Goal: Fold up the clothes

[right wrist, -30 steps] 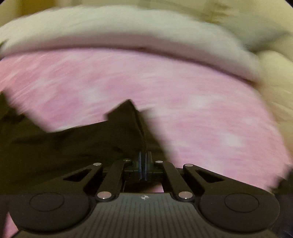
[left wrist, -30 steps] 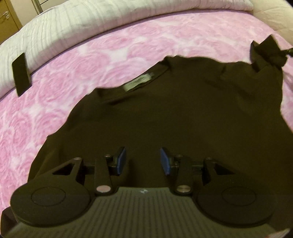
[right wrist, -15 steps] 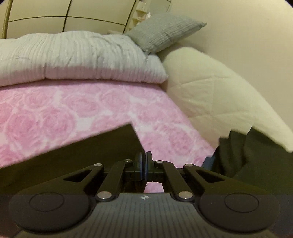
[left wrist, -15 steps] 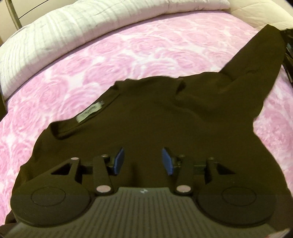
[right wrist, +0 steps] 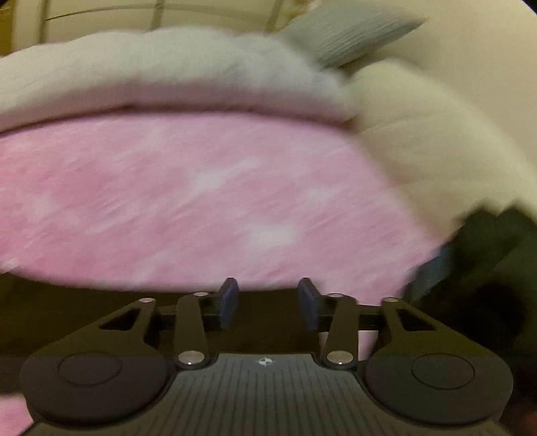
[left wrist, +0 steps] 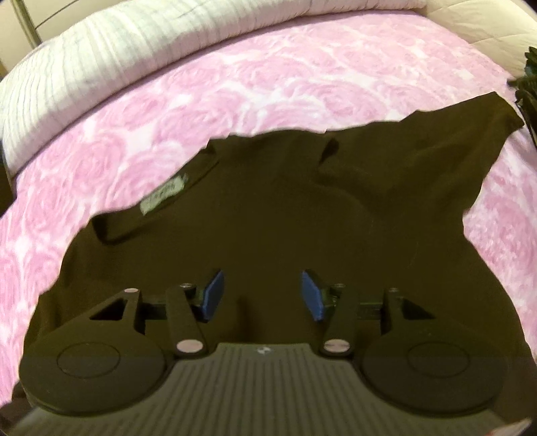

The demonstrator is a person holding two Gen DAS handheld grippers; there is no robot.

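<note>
A dark brown T-shirt (left wrist: 268, 214) lies spread on the pink rose-patterned bedspread (left wrist: 268, 84), its neck label (left wrist: 162, 198) toward the upper left and one sleeve (left wrist: 470, 134) laid flat out to the upper right. My left gripper (left wrist: 261, 295) hovers open over the shirt's body, nothing between its blue pads. In the blurred right wrist view, my right gripper (right wrist: 267, 303) is open and empty; a strip of the dark shirt (right wrist: 67, 308) shows just beneath its fingers against the pink bedspread (right wrist: 201, 201).
A white quilted duvet (left wrist: 134, 43) is bunched along the far side of the bed. A grey pillow (right wrist: 349, 30) and a cream cushion (right wrist: 436, 141) sit at the far right. A pile of dark clothing (right wrist: 496, 268) lies at the right edge.
The right gripper, shut on the shirt's sleeve before, has opened and let it go; the sleeve now lies flat on the bedspread. The left gripper stayed open over the shirt.
</note>
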